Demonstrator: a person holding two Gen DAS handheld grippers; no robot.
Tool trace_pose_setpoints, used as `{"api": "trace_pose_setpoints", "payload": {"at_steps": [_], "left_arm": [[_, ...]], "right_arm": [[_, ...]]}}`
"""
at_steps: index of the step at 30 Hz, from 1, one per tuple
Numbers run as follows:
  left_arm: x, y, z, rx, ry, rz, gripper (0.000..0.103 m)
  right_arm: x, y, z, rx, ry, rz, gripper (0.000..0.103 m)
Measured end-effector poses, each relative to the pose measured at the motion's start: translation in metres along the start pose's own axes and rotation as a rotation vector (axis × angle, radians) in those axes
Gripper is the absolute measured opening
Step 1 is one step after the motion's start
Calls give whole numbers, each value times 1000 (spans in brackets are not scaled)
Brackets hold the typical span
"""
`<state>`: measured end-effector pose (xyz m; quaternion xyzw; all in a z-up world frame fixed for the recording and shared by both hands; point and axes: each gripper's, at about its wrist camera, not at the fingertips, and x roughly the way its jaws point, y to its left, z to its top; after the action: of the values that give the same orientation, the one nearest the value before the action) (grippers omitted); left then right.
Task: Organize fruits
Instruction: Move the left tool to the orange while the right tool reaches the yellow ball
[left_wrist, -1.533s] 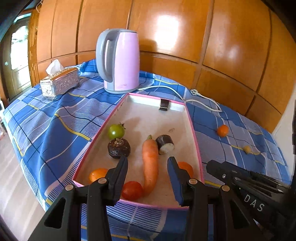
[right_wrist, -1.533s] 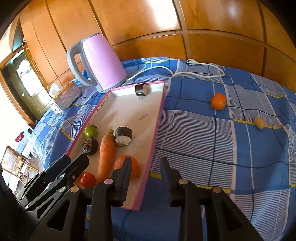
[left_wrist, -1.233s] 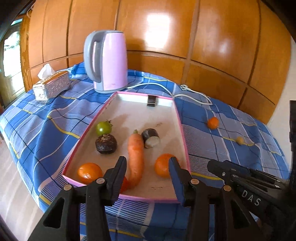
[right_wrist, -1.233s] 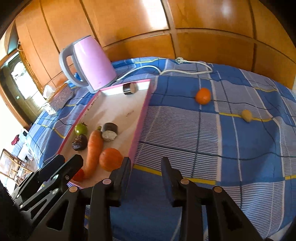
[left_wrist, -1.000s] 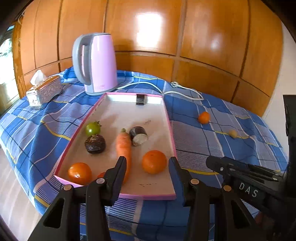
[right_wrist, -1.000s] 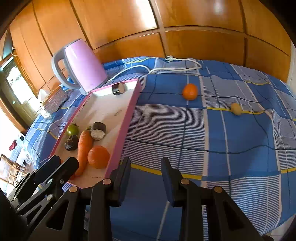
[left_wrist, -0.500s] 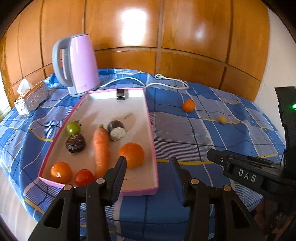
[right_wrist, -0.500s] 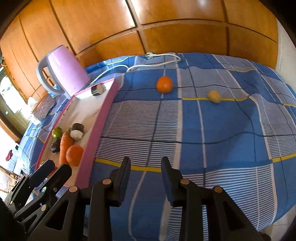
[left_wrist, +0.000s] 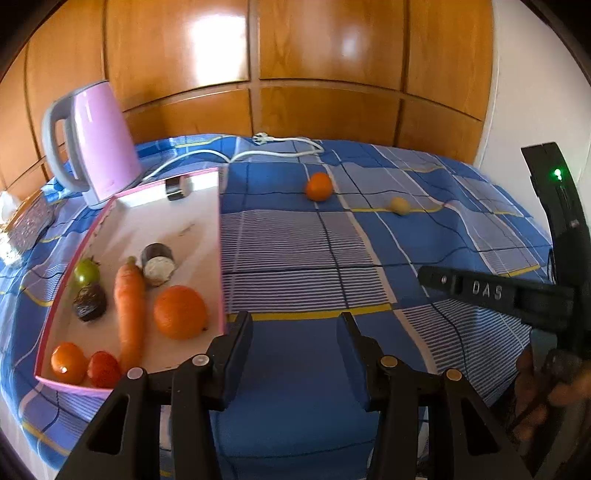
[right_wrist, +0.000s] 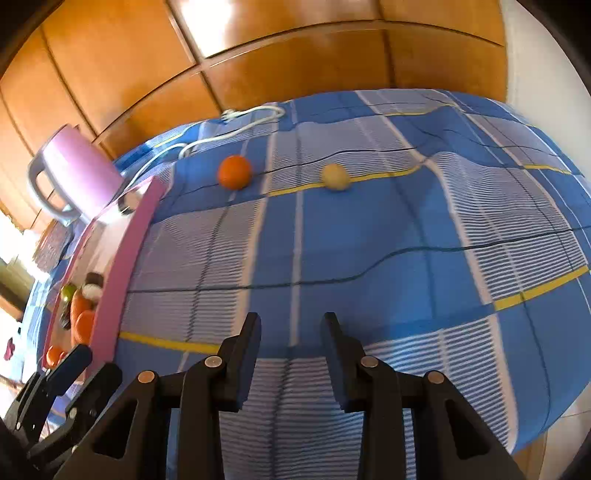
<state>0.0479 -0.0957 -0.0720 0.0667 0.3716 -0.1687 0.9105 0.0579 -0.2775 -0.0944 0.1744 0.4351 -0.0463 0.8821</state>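
Left gripper (left_wrist: 295, 328): jaws parted with nothing between them, above the blue checked cloth (left_wrist: 303, 254) just right of the tray
Right gripper (right_wrist: 290, 328): jaws narrowly parted, empty, over bare cloth
Tray (left_wrist: 220, 236): holds a carrot (left_wrist: 129, 306), a large orange (left_wrist: 180, 312) and smaller fruits
Loose fruit: small orange (right_wrist: 234, 172) and pale yellow fruit (right_wrist: 334, 177) lie apart on the cloth, beyond both grippers

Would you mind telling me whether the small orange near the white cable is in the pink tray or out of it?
Out. The small orange lies on the blue checked cloth, apart from the pink tray.
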Motion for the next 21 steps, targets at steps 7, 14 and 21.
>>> {"api": "trace_pose_setpoints", "payload": {"at_steps": [7,14,21], "left_arm": [[12,-9,11,10,8,-26,48],[32,-14,21,-3,30,-46,48],[52,-14,28,-37,55,-62,48]], "right_arm": [[8,-15,22,16,-26,-27,34],[22,-22,49,12,-46,-46,34],[45,-23,80,8,-56,-74,34]]}}
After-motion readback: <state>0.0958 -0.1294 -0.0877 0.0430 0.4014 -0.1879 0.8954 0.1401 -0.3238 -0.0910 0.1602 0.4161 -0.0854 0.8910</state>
